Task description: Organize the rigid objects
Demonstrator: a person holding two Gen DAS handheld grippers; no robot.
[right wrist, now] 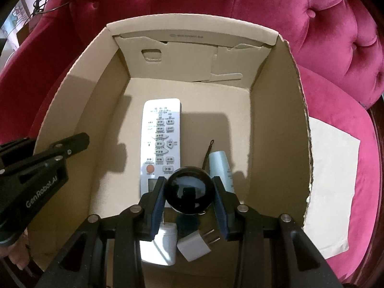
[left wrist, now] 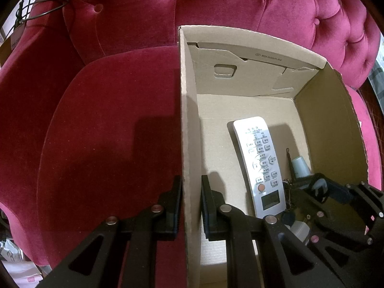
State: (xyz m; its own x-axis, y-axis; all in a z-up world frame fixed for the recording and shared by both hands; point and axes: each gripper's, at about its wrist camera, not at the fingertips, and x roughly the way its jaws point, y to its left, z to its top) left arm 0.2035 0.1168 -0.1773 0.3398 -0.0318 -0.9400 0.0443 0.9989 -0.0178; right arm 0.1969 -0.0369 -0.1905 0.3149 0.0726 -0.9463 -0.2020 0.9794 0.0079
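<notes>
An open cardboard box (right wrist: 276, 110) sits on a red velvet armchair. Inside lie a white remote control (right wrist: 161, 136), a pale blue tube (right wrist: 219, 165), a white plug adapter (right wrist: 195, 246) and a white bottle (right wrist: 165, 242). My right gripper (right wrist: 189, 193) is shut on a glossy black ball (right wrist: 188, 190) and holds it above the box floor, over the near end of the remote. My left gripper (left wrist: 190, 204) is shut on the box's left wall (left wrist: 189, 144), one finger outside and one inside. The remote (left wrist: 260, 163) also shows in the left wrist view.
The tufted chair back (right wrist: 264, 2) rises behind the box. A white sheet of paper (right wrist: 331, 187) lies on the seat to the right of the box. A dark cable (left wrist: 45, 7) hangs over the chair's left arm.
</notes>
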